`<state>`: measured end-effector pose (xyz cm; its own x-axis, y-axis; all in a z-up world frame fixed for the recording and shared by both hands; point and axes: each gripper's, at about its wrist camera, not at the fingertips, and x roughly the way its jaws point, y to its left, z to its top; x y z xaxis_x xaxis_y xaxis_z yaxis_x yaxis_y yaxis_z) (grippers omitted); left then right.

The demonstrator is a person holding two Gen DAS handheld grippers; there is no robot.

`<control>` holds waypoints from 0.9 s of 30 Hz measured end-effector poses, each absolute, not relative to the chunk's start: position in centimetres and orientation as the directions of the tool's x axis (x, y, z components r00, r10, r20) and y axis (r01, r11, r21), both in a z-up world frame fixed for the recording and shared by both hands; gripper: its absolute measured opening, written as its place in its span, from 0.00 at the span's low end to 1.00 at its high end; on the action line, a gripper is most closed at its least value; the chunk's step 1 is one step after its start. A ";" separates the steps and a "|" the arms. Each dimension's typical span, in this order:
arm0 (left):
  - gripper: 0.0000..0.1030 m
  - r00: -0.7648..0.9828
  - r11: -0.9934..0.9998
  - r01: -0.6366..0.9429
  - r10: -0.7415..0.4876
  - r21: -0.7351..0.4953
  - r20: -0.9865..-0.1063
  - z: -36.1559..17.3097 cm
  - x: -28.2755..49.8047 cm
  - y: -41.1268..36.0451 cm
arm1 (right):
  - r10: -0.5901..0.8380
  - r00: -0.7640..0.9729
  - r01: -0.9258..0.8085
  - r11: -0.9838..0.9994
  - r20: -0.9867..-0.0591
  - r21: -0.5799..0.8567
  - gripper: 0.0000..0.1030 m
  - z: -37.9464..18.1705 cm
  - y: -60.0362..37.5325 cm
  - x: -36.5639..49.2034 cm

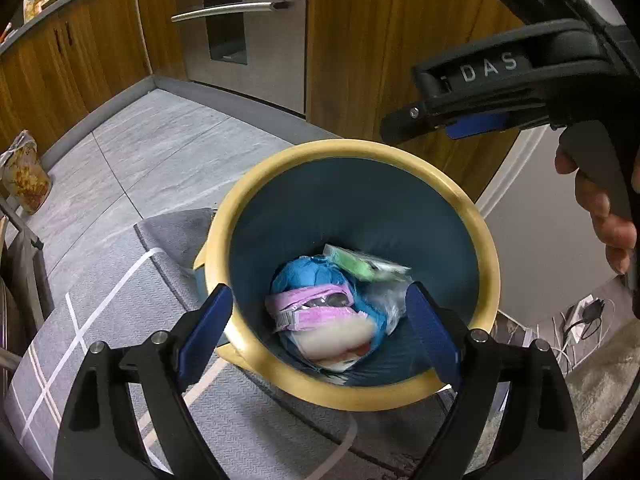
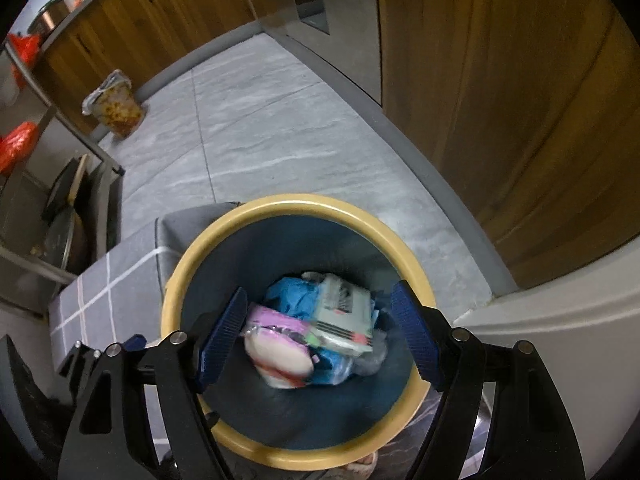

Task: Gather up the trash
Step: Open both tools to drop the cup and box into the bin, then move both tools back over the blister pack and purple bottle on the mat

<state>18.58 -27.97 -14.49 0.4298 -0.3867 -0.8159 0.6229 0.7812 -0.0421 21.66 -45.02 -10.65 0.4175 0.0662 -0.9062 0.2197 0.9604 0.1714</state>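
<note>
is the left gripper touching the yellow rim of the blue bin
Cannot tell. In the left wrist view the open left gripper straddles the blue bin's yellow rim; its fingers overlap the rim, but height separation isn't visible.

black gripper frames with silver screws carry ribbed blue fingers (image 2: 222, 338); one body is embossed "das".

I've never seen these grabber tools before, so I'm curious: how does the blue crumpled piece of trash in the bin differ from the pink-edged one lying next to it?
The blue crumpled piece is one solid colour; the pink-edged packet mixes pink borders with a pale, whitish body. The blue crumpled piece is bunched into a rough ball, while the pink-edged packet looks flatter and lies partly on top of it. Both sit at the bottom of the yellow-rimmed bin, gripped by neither tool.
</note>
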 end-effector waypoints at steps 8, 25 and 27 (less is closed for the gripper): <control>0.91 0.455 0.802 0.597 -0.377 -0.039 -0.807 -13.9 18.4 -26.7 | 0.044 0.460 0.210 0.965 -0.887 0.157 0.90 -9.8 -44.8 21.6; 0.93 0.534 0.864 0.503 -0.335 -0.027 -0.776 -9.5 14.8 -19.0 | 0.090 0.513 0.048 0.990 -0.854 0.133 0.92 -6.9 -38.5 20.8; 0.93 0.539 0.881 0.473 -0.315 -0.028 -0.781 -9.4 14.5 -17.3 | 0.104 0.528 0.012 0.991 -0.843 0.130 0.92 -6.2 -36.8 20.5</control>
<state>14.51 -17.26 -9.42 0.5393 -0.3148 -0.7811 0.4731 0.8806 -0.0283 20.54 -36.83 -6.18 0.5280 0.1042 -0.8428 0.0125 0.9914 0.1304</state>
